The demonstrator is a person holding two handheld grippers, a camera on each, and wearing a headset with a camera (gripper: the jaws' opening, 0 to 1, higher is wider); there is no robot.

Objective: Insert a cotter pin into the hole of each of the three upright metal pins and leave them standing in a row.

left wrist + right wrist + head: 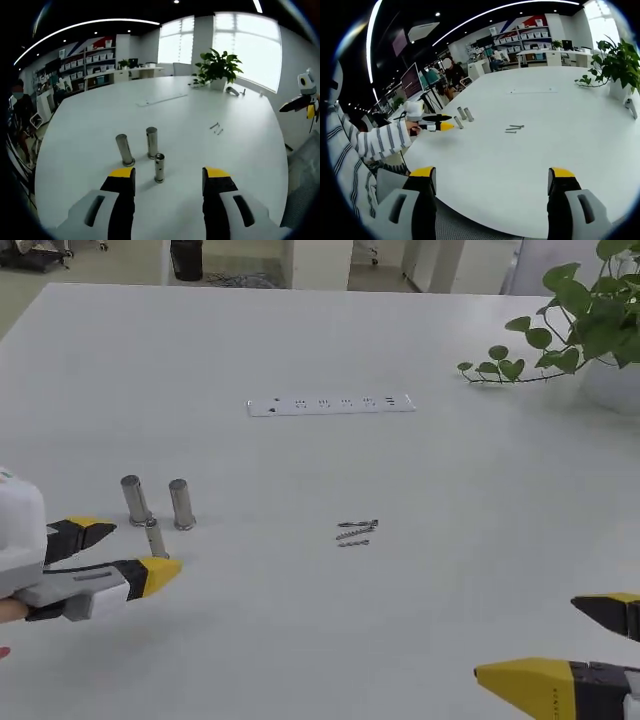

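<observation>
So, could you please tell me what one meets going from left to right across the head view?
three upright grey metal pins → small silver cotter pins lying together → yellow-tipped right gripper

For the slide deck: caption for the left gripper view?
Open left gripper faces three upright metal pins on the white table; cotter pins lie beyond.

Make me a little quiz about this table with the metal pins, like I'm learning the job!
1. True or false: all three metal pins stand upright.
2. Where do the cotter pins lie? A in the pins' holes; B loose on the table; C in a hand-held gripper.
3. Fill in: the left hand-held gripper is ____ (open or shut).
Key: 1 true; 2 B; 3 open.
</observation>
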